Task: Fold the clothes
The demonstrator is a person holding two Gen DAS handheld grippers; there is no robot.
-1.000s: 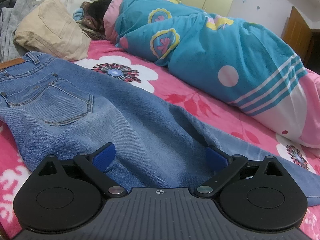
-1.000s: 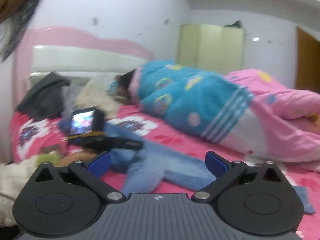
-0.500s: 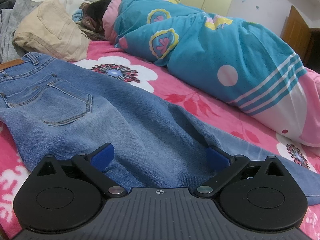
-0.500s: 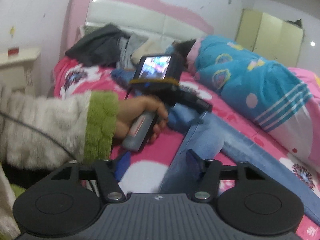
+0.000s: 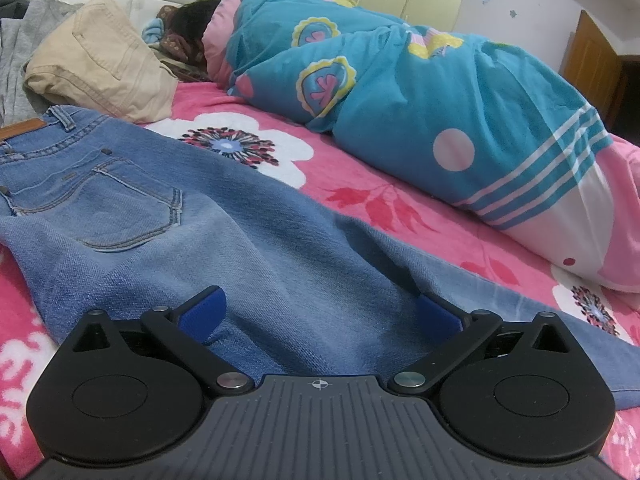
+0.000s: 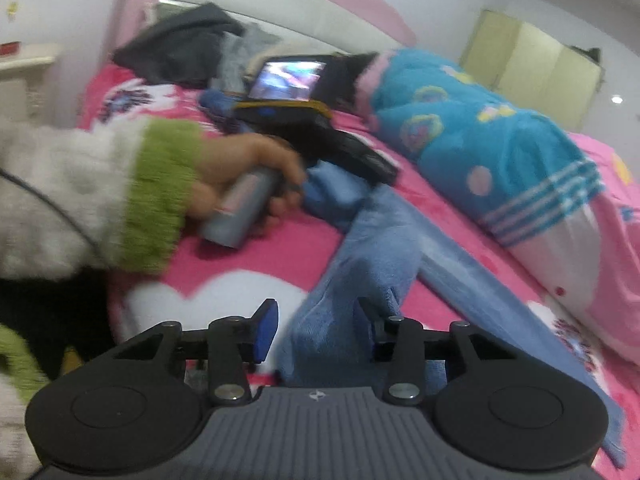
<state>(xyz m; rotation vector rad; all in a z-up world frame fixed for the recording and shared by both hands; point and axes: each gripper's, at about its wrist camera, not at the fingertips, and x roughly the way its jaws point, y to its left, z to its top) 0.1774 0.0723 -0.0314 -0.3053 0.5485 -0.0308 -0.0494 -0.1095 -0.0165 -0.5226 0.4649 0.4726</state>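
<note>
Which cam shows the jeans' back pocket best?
Left wrist: the back pocket on the jeans is sharp, stitching visible. Right wrist shows only blurred legs of the jeans; the pocket is not visible there.

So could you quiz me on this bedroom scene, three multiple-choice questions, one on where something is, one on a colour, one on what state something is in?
1. Where do the jeans lie?
A. on the pink flowered bedspread
B. on the floor
C. inside the cupboard

2. What colour are the folded trousers beyond the jeans?
A. black
B. beige
C. red

3. How are the left tongs?
A. clamped shut on a sock
B. open, with denim between the pads
C. holding a book

Answers: 1 A, the denim is spread over the flower print. 2 B, they show pale tan. 3 B, the blue pads stand wide apart over the jeans.
</note>
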